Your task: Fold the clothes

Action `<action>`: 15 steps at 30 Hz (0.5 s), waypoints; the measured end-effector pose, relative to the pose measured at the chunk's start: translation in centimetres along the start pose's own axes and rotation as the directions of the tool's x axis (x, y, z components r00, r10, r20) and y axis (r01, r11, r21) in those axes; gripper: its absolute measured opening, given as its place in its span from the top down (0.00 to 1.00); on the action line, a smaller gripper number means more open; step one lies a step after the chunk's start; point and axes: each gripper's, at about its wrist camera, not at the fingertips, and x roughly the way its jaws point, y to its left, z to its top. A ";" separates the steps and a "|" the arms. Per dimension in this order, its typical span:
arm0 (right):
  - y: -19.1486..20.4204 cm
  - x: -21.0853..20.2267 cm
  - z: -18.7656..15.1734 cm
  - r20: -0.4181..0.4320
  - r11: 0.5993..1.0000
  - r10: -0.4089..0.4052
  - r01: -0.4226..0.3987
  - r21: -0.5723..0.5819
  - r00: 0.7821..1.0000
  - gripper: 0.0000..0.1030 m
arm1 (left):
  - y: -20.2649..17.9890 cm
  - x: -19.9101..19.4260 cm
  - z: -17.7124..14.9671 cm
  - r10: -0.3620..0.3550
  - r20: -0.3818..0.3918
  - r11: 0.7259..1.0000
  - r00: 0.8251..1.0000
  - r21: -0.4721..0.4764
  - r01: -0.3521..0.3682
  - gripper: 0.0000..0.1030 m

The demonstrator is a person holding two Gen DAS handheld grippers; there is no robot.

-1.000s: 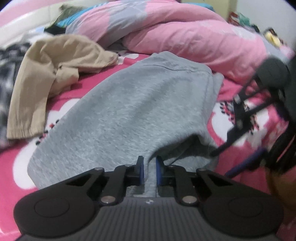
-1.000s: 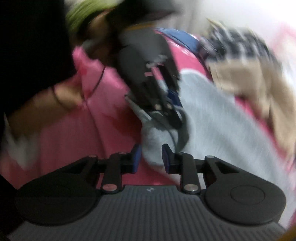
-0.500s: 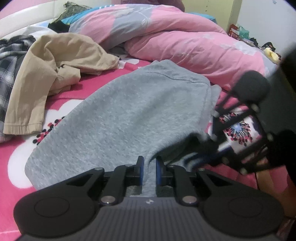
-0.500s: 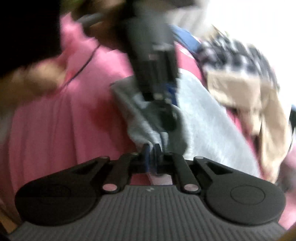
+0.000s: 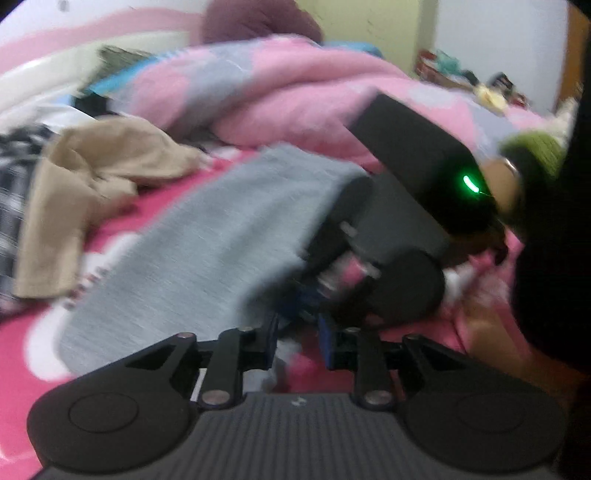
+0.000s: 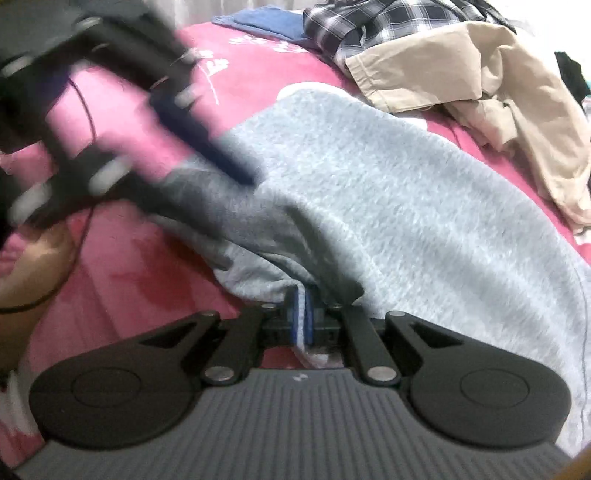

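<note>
A grey fleece garment [image 5: 221, 240] lies spread on the pink bed sheet [image 6: 129, 277]. In the right wrist view my right gripper [image 6: 301, 317] is shut on the near edge of the grey garment [image 6: 406, 203], with a fold of cloth pinched between the blue pads. My left gripper [image 5: 297, 332] has its jaws opening, and only sheet shows in the gap; the grey cloth lies just to its left. The right gripper's black housing [image 5: 402, 221], with a green light, fills the space just ahead of it. The left gripper's blurred fingers [image 6: 207, 140] hover over the garment's near corner.
A beige garment [image 6: 480, 92] and a plaid shirt [image 6: 369, 22] lie crumpled beyond the grey one. A bulky pink duvet [image 5: 277, 99] is piled across the back of the bed. A person's forearm [image 6: 29, 266] reaches in from the left.
The left jaws, shut on the grey edge before, have parted and drawn off it. The right gripper closed on that edge and moved in close beside the left.
</note>
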 end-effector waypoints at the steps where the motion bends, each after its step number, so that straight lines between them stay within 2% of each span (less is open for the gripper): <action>1: 0.2 -0.1 -0.2 0.000 1.000 -0.010 0.010 -0.005 1.000 0.97 | -0.2 0.7 -0.3 0.006 -0.014 1.000 1.000 -0.007 -0.006 0.85; 5: 0.6 -1.8 -0.4 0.053 0.998 -0.011 0.015 -0.068 0.999 0.93 | -0.5 3.2 -1.6 0.037 -0.056 0.998 0.998 -0.043 -0.039 0.82; 8: -0.1 -4.7 -1.5 0.102 0.997 0.008 0.000 -0.083 0.995 0.81 | 0.2 4.0 -2.0 0.054 -0.059 0.996 0.997 -0.072 -0.058 0.83; 10: -0.8 -6.9 -2.2 0.137 0.997 0.030 -0.020 -0.075 0.990 0.80 | 0.4 4.2 -2.1 0.056 -0.060 0.995 0.997 -0.080 -0.061 0.83; 15: -4.5 -8.5 -2.0 0.206 0.998 0.013 -0.024 0.054 0.979 0.71 | -1.0 4.4 -1.7 0.088 -0.042 0.996 0.995 -0.003 -0.088 0.83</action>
